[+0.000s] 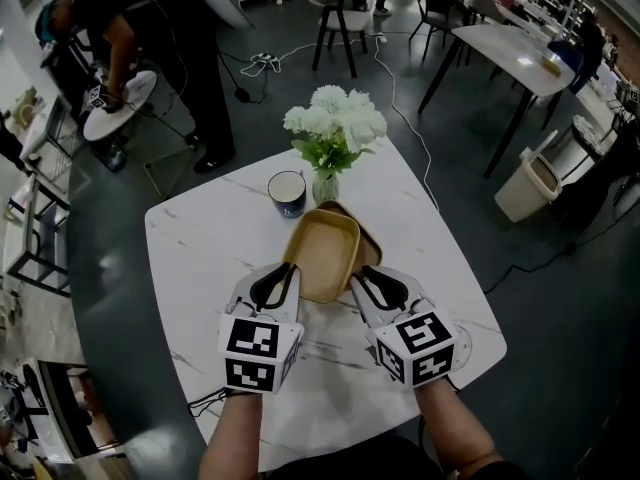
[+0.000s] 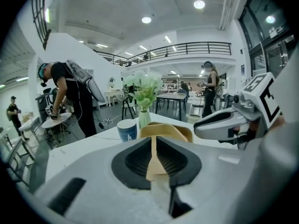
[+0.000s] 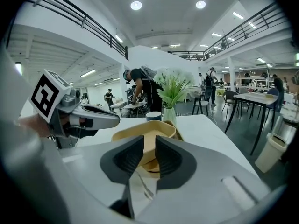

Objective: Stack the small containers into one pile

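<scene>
Small containers number 2, both tan: the upper container [image 1: 322,253] lies skewed over the lower container [image 1: 371,246], just in front of the vase [image 1: 325,186] on the desk [image 1: 200,258]. To my eye the pile is nearly made; what's left is seating the upper one squarely and letting go. The left tongs [image 1: 287,271] pinch its near rim. The right tongs [image 1: 360,278] stand slightly spread, with the rim between the pads but seemingly not squeezed. Besides these there is 1 vase of white flowers and 1 blue mug [image 1: 287,193], just left of the vase.
</scene>
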Tool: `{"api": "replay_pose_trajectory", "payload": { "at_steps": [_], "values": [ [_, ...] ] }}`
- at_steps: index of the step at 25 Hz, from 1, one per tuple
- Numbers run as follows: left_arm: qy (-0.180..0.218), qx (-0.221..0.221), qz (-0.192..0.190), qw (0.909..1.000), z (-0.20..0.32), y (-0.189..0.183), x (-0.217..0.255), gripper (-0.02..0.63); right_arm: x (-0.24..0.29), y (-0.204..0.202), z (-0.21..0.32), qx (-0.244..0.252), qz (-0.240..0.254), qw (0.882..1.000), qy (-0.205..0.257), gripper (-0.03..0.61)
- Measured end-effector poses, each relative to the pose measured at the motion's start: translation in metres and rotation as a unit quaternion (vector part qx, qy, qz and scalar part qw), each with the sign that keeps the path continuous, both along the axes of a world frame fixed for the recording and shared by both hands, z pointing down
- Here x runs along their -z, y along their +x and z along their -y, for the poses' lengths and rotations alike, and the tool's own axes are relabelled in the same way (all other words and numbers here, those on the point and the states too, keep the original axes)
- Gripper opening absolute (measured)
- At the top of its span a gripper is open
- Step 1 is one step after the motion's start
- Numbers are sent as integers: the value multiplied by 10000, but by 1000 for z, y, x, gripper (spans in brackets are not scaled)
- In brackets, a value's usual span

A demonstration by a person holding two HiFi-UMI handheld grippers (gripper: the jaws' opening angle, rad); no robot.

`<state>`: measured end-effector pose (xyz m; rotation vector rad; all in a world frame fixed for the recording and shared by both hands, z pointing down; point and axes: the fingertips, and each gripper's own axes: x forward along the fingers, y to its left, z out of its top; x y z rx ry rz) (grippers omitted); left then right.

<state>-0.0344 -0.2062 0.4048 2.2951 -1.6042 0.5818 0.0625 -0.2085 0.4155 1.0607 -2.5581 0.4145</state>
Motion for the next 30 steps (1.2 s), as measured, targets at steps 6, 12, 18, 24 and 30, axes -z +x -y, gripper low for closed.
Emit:
{"api": "replay_pose_trajectory", "payload": {
  "at_steps": [6, 12, 18, 24, 30],
  "values": [
    [-139, 331, 20, 9994, 3, -35, -17, 46, -14, -9, -5, -228, 56, 9992, -311, 80],
    [-350, -46, -122, 9993, 3, -23, -31, 55, -25, -12, -6, -473, 467, 9937, -907, 96],
    [-572, -165, -386, 9975, -1, -19, -42, 75, -36, -20, -10, -742, 448, 9896, -1150, 138],
    [-722, -356, -948, 9922, 1, -7, -46, 74, -47, -29, -6, -828, 646, 9845, -1405, 130],
    [-928, -597, -1269, 9858, 1, 8, -64, 74, -61, -22, 3, -1048, 34, 9846, -1402, 56]
  ]
}}
